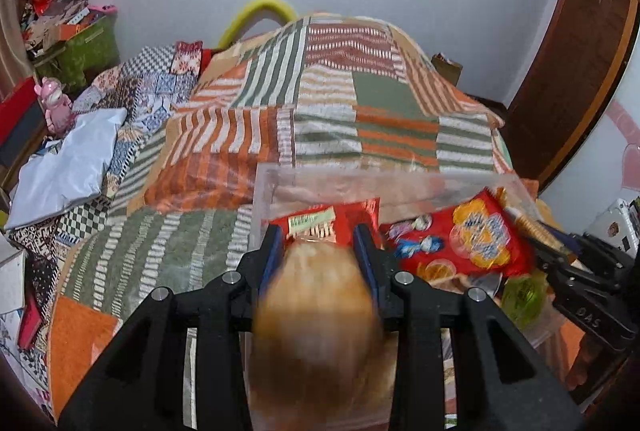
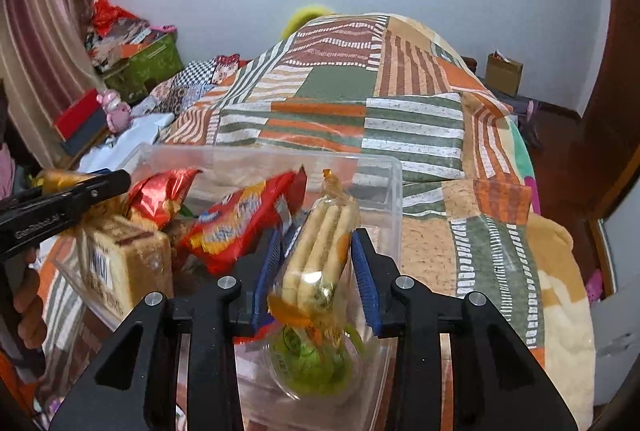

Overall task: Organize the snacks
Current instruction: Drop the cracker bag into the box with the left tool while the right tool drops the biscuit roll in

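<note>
Cake (image 1: 320,295) gripped in left gripper (image 1: 320,243) jaws, over clear box (image 2: 394,191) | biscuit pack (image 2: 320,255) clamped in right gripper (image 2: 318,263), long axis along jaws, above green cup (image 2: 316,363) | box directly below both.

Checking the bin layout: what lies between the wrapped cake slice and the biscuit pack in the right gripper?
A red biscuit packet lies between the cake slice and the biscuit pack, shown in the right wrist view.
</note>
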The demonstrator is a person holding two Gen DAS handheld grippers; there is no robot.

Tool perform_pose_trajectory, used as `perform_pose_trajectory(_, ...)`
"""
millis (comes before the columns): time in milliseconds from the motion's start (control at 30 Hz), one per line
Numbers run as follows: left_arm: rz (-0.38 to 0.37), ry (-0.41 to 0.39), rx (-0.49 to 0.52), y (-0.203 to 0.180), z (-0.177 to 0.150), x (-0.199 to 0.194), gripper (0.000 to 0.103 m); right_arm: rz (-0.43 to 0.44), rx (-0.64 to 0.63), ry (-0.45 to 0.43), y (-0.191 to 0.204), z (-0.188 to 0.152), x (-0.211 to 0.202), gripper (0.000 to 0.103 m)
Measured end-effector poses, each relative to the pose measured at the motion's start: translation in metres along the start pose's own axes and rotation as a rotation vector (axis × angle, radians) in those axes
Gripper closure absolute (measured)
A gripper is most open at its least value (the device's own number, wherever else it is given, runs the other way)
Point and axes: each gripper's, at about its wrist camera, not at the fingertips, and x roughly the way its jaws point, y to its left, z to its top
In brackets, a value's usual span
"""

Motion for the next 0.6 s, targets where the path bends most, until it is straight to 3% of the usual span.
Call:
perform_pose_trajectory(167, -0.013, 0.015, -0.011, 0.001, -0.005, -0.003, 0.068, -0.026, -0.051, -0.006, 0.009, -0.006, -0.009, 0.056)
perform_pose_trajectory(300, -0.014, -0.002, 0.004, -0.001, -0.007, -0.019, 0.059, -0.036, -0.087, -0.054, 0.015, -0.010, -0.028, 0.044)
perform_pose_trajectory(500, -0.022, -0.048, 0.042, -0.010, -0.016, -0.056, 0.052, 0.007, -0.100, -0.101, 0.025, -0.014, -0.059, 0.041)
perform_pose_trajectory(600, -0.027, -0.066, 0.064, -0.015, -0.024, -0.077, 0.045, 0.024, -0.103, -0.126, 0.030, -0.019, -0.075, 0.033)
